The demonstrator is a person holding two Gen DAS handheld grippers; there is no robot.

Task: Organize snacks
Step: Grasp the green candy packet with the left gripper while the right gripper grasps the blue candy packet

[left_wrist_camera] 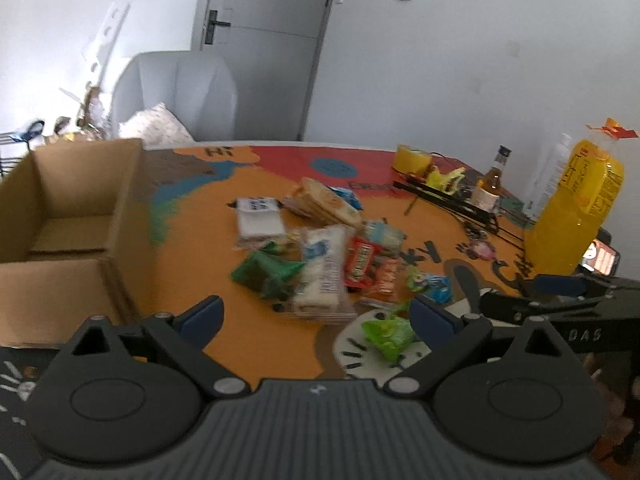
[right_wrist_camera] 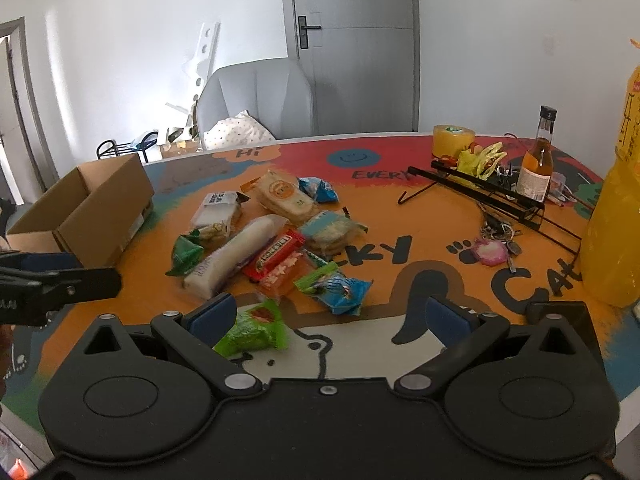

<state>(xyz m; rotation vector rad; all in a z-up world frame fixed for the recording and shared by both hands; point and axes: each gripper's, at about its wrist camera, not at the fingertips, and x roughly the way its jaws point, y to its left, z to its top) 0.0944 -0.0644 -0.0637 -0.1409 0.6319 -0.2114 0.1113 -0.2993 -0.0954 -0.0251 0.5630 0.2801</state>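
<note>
A pile of wrapped snacks (left_wrist_camera: 320,240) lies mid-table; it also shows in the right wrist view (right_wrist_camera: 272,240). It includes a long white pack (right_wrist_camera: 236,254), a red pack (right_wrist_camera: 276,258), a blue pack (right_wrist_camera: 344,292) and a bright green pack (right_wrist_camera: 254,332). An open, empty cardboard box (left_wrist_camera: 68,216) stands at the left, also seen in the right wrist view (right_wrist_camera: 92,208). My left gripper (left_wrist_camera: 316,316) is open above the table, just short of the pile. My right gripper (right_wrist_camera: 328,314) is open, with the green pack next to its left finger.
The colourful round table (right_wrist_camera: 400,168) also carries a yellow tape roll (right_wrist_camera: 452,140), a glass bottle (right_wrist_camera: 536,164), a black wire rack (right_wrist_camera: 492,196), keys (right_wrist_camera: 496,240) and a big yellow bag (right_wrist_camera: 616,216) at the right. A grey chair (right_wrist_camera: 260,100) stands behind the table.
</note>
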